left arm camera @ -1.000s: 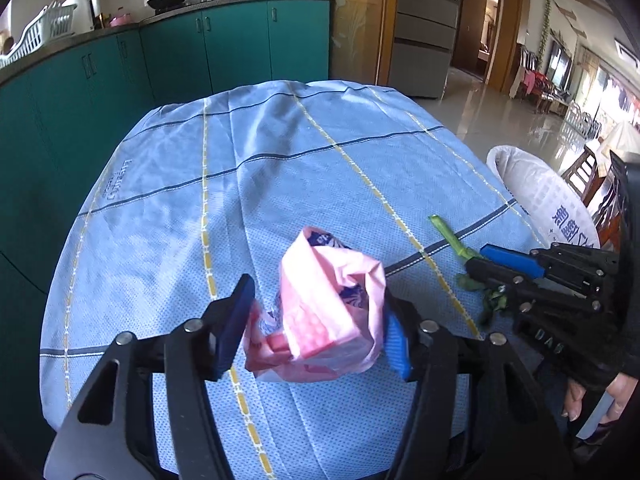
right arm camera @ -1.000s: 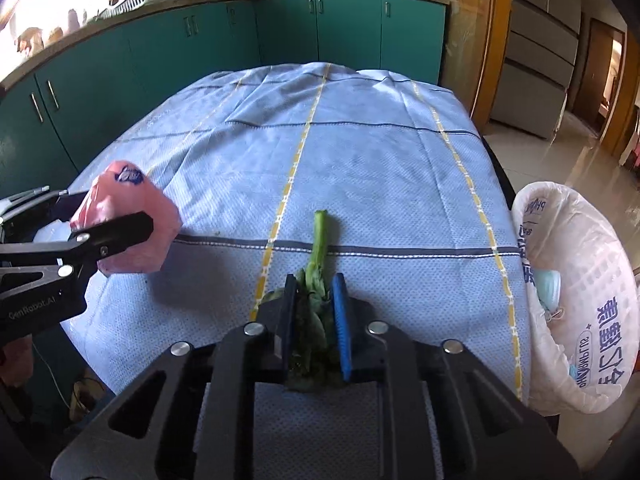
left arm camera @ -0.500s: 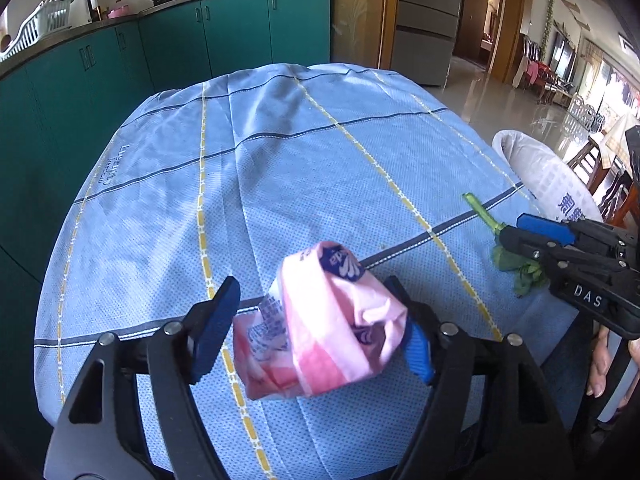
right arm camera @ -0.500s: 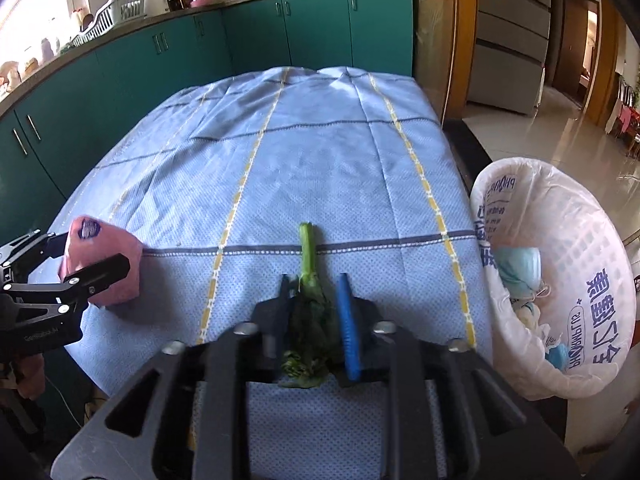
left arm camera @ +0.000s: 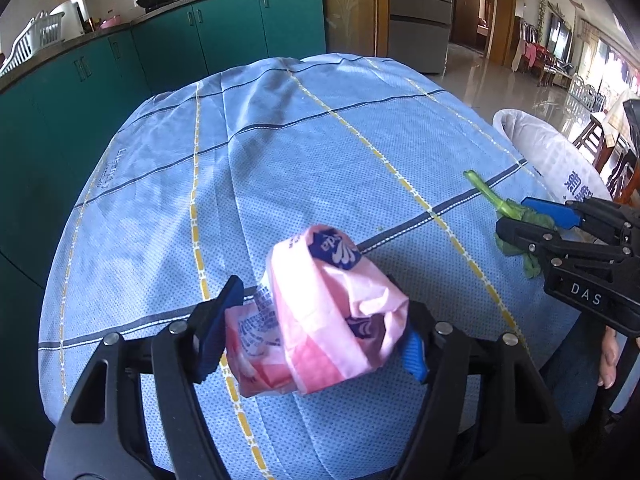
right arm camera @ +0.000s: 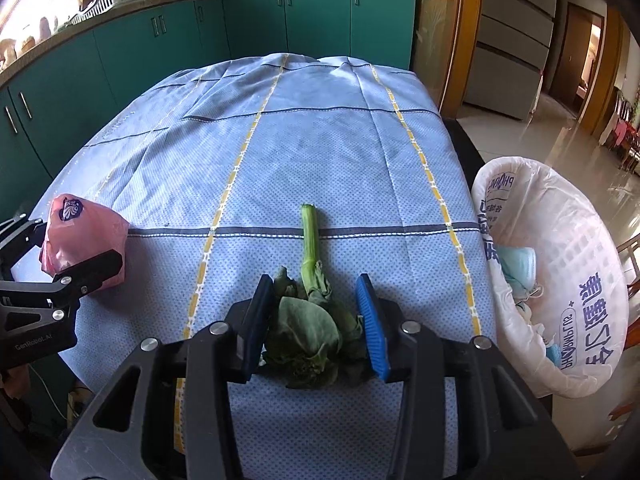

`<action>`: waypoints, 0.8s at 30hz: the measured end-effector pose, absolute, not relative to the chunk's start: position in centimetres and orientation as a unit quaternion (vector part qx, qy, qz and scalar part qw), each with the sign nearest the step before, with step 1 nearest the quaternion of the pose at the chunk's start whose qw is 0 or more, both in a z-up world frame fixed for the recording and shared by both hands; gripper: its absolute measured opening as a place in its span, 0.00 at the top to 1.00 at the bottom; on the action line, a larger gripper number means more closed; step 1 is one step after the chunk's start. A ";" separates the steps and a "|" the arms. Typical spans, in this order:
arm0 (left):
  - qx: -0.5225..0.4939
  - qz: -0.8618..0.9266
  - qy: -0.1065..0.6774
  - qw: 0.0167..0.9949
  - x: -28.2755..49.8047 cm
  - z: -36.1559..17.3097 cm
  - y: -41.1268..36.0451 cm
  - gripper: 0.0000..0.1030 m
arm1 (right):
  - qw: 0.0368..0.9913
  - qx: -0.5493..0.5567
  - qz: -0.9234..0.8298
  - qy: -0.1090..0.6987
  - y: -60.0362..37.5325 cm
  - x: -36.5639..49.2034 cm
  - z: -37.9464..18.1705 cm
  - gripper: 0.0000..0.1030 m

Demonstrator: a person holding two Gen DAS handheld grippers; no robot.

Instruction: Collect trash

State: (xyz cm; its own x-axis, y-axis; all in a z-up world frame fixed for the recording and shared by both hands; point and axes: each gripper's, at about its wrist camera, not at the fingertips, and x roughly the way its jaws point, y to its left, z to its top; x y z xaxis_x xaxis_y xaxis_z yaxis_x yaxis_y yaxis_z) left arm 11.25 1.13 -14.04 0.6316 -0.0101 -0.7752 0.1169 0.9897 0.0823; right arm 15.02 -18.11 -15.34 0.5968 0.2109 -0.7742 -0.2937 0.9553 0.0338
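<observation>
My left gripper (left arm camera: 316, 328) is shut on a crumpled pink wrapper (left arm camera: 328, 316) and holds it above the near edge of the blue tablecloth (left arm camera: 280, 152). The wrapper also shows in the right wrist view (right arm camera: 84, 236). My right gripper (right arm camera: 316, 316) has its jaws parted around a wilted green leafy vegetable with a pale stem (right arm camera: 310, 300); the blue pads (right arm camera: 370, 320) stand beside the leaves, and the vegetable seems to lie on the cloth. The vegetable also shows in the left wrist view (left arm camera: 508, 208). A white-lined trash basket (right arm camera: 580, 280) stands right of the table.
The basket holds a blue face mask (right arm camera: 516, 268) and other scraps. Teal kitchen cabinets (right arm camera: 160, 40) run behind and left of the table. A fridge (right arm camera: 512, 32) and a tiled floor lie to the right. Chairs (left arm camera: 612, 152) stand beyond the basket.
My right gripper's jaws have opened from a tight hold on the vegetable to a wide stance. Both grippers have drawn back toward the table's near edge. The left still holds the wrapper.
</observation>
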 end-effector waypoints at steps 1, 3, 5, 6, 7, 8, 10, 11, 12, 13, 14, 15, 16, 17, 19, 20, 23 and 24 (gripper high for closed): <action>0.066 -0.035 0.427 0.901 11.2 -14.0 1.0 0.35 | 0.892 -0.048 0.142 0.426 -18.2 15.0 -15.3 0.58; 0.076 -0.036 0.424 0.902 11.1 -14.0 0.7 0.39 | 0.893 -0.044 0.143 0.424 -18.3 15.0 -15.4 0.58; 0.085 -0.033 0.421 0.903 11.0 -14.0 0.5 0.41 | 0.893 -0.045 0.144 0.424 -18.3 15.0 -15.4 0.58; 0.089 -0.031 0.419 0.903 10.9 -14.0 0.4 0.42 | 0.892 -0.047 0.146 0.424 -18.2 15.0 -15.4 0.58; 0.092 -0.030 0.417 0.904 10.8 -13.9 0.3 0.44 | 0.892 -0.050 0.147 0.425 -18.1 15.0 -15.3 0.58; 0.094 -0.031 0.416 0.904 10.7 -13.9 0.3 0.45 | 0.891 -0.049 0.148 0.426 -18.1 15.1 -15.3 0.58; 0.094 -0.033 0.414 0.905 10.6 -13.9 0.2 0.49 | 0.890 -0.047 0.150 0.428 -18.1 15.1 -15.3 0.62; 0.094 -0.033 0.413 0.905 10.6 -13.8 0.2 0.50 | 0.890 -0.044 0.153 0.428 -18.1 15.0 -15.2 0.66; 0.093 -0.034 0.412 0.906 10.5 -13.7 0.2 0.50 | 0.890 -0.042 0.154 0.427 -18.1 14.9 -15.2 0.70; 0.091 -0.036 0.411 0.906 10.5 -13.7 0.2 0.51 | 0.890 -0.042 0.154 0.427 -18.1 14.9 -15.2 0.76; 0.090 -0.037 0.411 0.907 10.4 -13.6 0.3 0.51 | 0.890 -0.040 0.154 0.427 -18.1 14.8 -15.2 0.80; 0.089 -0.037 0.409 0.907 10.3 -13.5 0.3 0.52 | 0.891 -0.039 0.155 0.425 -18.2 14.7 -15.1 0.83; 0.088 -0.036 0.407 0.908 10.2 -13.4 0.3 0.52 | 0.892 -0.039 0.156 0.422 -18.2 14.6 -14.9 0.83; 0.087 -0.036 0.406 0.909 10.2 -13.2 0.4 0.52 | 0.892 -0.038 0.158 0.421 -18.2 14.5 -14.8 0.84; 0.082 -0.035 0.401 0.912 10.0 -12.9 0.6 0.52 | 0.895 -0.040 0.162 0.414 -18.1 14.2 -14.4 0.84; 0.081 -0.034 0.399 0.913 10.0 -12.8 0.6 0.52 | 0.896 -0.041 0.163 0.411 -18.0 14.1 -14.2 0.84; 0.076 -0.031 0.394 0.916 9.9 -12.3 0.9 0.52 | 0.901 -0.038 0.169 0.398 -18.0 13.7 -13.3 0.84; 0.075 -0.030 0.392 0.917 9.8 -12.2 1.0 0.52 | 0.902 -0.037 0.169 0.396 -18.0 13.7 -13.1 0.84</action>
State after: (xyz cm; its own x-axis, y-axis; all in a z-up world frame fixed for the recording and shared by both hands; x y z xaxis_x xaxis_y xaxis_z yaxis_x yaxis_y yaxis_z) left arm 9.81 0.98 -12.18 0.6912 0.0036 -0.7226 0.1139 0.9869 0.1138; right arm 13.71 -18.01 -13.07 0.6296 0.2754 -0.7265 -0.3343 0.9401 0.0667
